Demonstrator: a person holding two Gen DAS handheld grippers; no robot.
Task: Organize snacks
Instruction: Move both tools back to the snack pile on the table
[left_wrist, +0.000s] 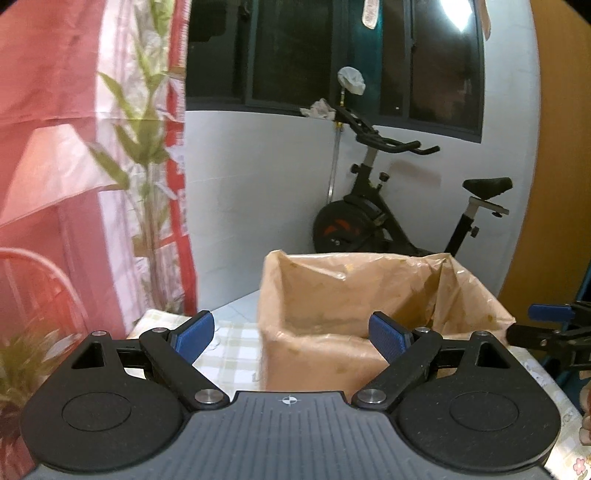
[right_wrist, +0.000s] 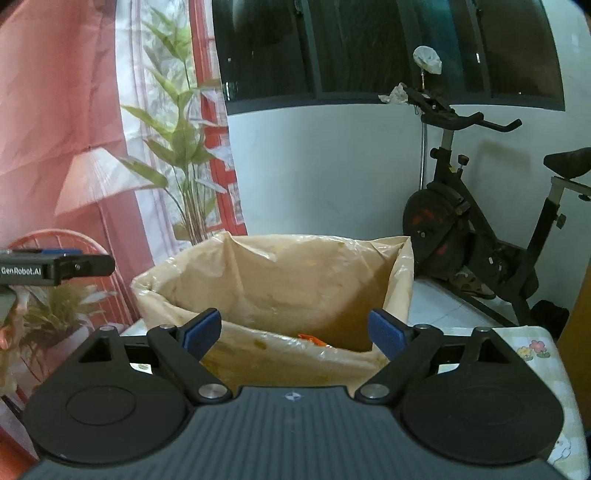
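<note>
- The left hand-held gripper (left_wrist: 291, 332) stood spread wide, its blue pads (left_wrist: 195, 332) well apart with nothing between them, pointed slightly downward at the near wall of a box (left_wrist: 317, 354) lined with a tan plastic bag.
- The right hand-held gripper (right_wrist: 295, 330) was likewise spread and empty, held above the near rim of the same box (right_wrist: 258, 288); it also showed at the right edge of the left wrist view, just beside the box's right corner.
- Inside the lined box, low on the floor of the bag, an orange snack packet (right_wrist: 312, 339) was partly visible past the near rim; little more of it could be made out.
- The box sat on a desk covered with a pale checked cloth (left_wrist: 232, 350), which carried a small flower print at its right near edge (right_wrist: 532, 349).
- To the left hung a red-and-white printed curtain (left_wrist: 55, 147) with a leafy plant (right_wrist: 181, 147) before it.
- Beyond the desk, against a white wall beneath a dark window (left_wrist: 314, 48), a black exercise bike (left_wrist: 388, 221) stood on the floor at far right, a crumpled cloth (left_wrist: 321, 109) draped on its handlebars.
</note>
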